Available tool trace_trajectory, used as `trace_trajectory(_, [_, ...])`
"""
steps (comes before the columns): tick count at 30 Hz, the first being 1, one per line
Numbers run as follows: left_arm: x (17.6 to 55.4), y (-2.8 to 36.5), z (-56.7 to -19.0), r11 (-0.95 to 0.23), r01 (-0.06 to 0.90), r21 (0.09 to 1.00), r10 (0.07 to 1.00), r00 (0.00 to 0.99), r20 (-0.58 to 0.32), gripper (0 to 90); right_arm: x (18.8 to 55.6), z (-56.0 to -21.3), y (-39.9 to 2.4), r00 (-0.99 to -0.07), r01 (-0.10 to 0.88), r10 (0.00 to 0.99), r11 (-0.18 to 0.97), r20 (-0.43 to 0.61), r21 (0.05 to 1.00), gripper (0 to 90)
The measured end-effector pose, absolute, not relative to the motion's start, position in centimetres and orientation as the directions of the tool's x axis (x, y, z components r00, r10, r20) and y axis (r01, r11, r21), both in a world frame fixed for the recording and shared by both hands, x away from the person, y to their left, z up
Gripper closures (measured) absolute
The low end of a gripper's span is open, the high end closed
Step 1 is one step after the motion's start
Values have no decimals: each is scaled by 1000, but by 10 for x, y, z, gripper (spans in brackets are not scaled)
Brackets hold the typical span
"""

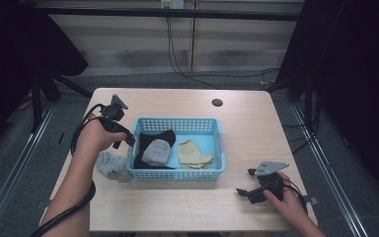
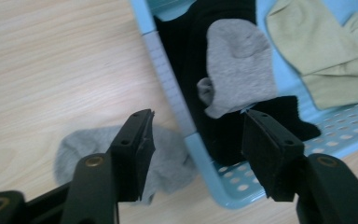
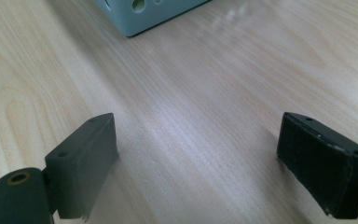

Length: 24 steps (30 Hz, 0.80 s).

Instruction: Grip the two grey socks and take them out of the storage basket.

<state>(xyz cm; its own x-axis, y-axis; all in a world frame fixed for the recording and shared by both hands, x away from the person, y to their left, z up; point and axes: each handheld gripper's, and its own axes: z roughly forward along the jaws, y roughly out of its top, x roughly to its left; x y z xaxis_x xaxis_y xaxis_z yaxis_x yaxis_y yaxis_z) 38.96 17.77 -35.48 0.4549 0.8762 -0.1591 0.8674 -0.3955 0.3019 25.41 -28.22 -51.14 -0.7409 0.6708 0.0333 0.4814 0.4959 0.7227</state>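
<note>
Right claw [image 3: 196,163] apart, over table | left claw [image 2: 196,154] apart, straddling basket [image 2: 168,88] wall | no legible writing

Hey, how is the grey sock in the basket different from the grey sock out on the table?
The grey sock in the basket lies on a black sock inside the blue basket; the grey sock on the table lies on bare wood outside the basket's left wall. The basket one lies spread fairly flat, the table one more crumpled. Both are light grey.
</note>
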Motion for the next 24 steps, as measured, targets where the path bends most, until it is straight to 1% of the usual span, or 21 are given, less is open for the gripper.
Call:
trace_trajectory(5, [392,164,-364,-417,858,299,858,480,-180,366,254,-511,-282,-741,482,671,496,33,722,117])
trace_trajectory(10, [394,153,-372,-432,851,298,850,495,-182,341,254,-511,-282,-741,481,671,496,34,723,117])
trace_trajectory(17, [395,140,-385,-454,843,289,838,514,-184,342,254,-511,-282,-741,481,670,496,34,723,117])
trace_trajectory(24, [398,134,-404,-452,851,267,841,506,-191,343,254,-511,-282,-741,481,671,496,32,723,117])
